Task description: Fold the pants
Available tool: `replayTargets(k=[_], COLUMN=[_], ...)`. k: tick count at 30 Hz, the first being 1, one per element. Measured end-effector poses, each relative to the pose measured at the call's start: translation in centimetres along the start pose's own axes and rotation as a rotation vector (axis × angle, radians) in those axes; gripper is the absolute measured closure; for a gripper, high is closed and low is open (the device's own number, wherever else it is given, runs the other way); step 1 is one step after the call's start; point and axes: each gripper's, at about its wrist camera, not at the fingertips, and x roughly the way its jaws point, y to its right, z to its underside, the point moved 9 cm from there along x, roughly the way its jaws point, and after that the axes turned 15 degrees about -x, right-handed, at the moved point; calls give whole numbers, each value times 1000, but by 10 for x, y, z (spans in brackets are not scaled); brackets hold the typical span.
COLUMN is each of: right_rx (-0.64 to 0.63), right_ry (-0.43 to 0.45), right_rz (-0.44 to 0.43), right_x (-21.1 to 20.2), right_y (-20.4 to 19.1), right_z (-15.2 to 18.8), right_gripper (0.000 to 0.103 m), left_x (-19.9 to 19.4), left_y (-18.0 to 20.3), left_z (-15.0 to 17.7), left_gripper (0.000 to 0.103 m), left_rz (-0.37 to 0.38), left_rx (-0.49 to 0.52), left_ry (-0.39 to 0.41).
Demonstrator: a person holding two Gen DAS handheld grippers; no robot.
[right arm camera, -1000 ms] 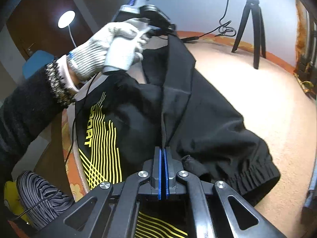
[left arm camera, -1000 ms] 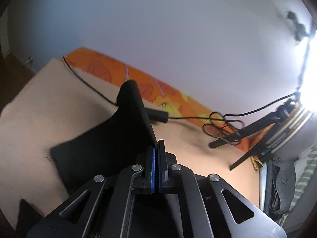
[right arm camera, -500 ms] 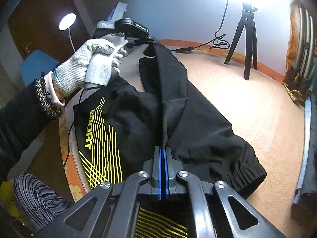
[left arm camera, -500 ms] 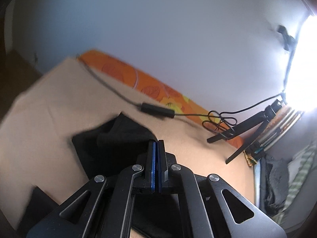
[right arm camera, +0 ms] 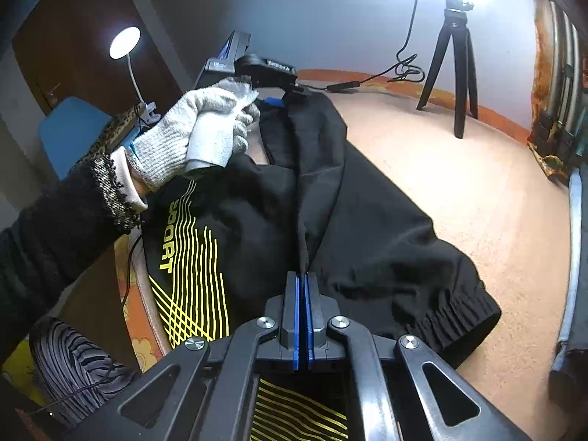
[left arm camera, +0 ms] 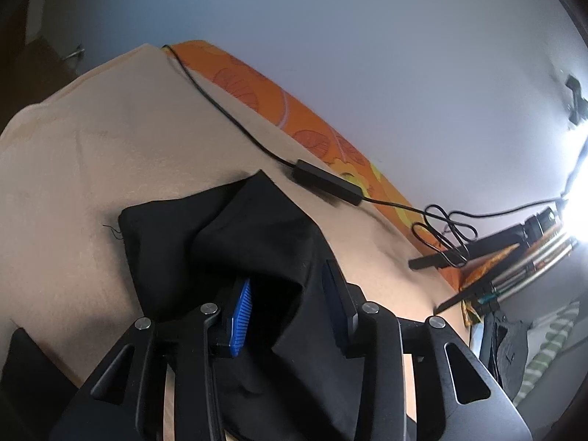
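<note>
— Beige cloth (right arm camera: 459,191) covers the surface we work on, with a pale wall behind it and an orange patterned strip (left arm camera: 294,117) running along its far edge. Where do we have the pants?

— We have the pants (right arm camera: 367,242) spread black across the cloth in the right wrist view, an elastic cuff (right arm camera: 455,316) at 4 o'clock and yellow stripes (right arm camera: 191,268) at 8 o'clock. A raised fold of fabric runs from the centre up toward 12 o'clock.

— And our right gripper (right arm camera: 302,327)?

— Its blue pads (right arm camera: 296,323) are pressed together on that fold's corded edge — pinched tight, at 6 o'clock.

— The left one?

— We see our gloved left hand (right arm camera: 198,136) at 10 o'clock in that view, holding the left gripper (left arm camera: 290,312). In its own camera the fingers stand wide apart, a blue pad (left arm camera: 240,312) exposed, and a loose hump of the pants (left arm camera: 239,242) sits between and ahead of them. Whether the cloth touches either pad, we cannot tell.

— What else lies about?

— A black cable with an inline box (left arm camera: 327,182) crosses toward 3 o'clock, where it coils beside a tripod (right arm camera: 455,58). A lit lamp (right arm camera: 125,42) stands at 10 o'clock in the right view.
</note>
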Motion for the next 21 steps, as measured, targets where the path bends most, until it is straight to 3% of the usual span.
replayTargets(k=[3, 4, 5, 12, 17, 21], right_rx=[5, 10, 12, 12, 13, 12], right_ry=[17, 21, 22, 17, 23, 28], right_rz=[14, 16, 17, 43, 67, 85], right_x=[-7, -9, -10, -12, -20, -30], right_y=[3, 4, 4, 8, 10, 9], right_z=[-1, -2, -2, 1, 3, 5], right_gripper=[103, 103, 103, 103, 103, 103], left_x=[4, 4, 4, -16, -71, -108], left_y=[-2, 0, 1, 11, 17, 12], left_z=[-3, -4, -5, -12, -24, -21], left_gripper=[71, 79, 102, 103, 103, 103], left_rz=[22, 19, 22, 55, 91, 70], left_rx=[-32, -24, -15, -6, 41, 100], left_ry=[1, 17, 25, 88, 162, 201])
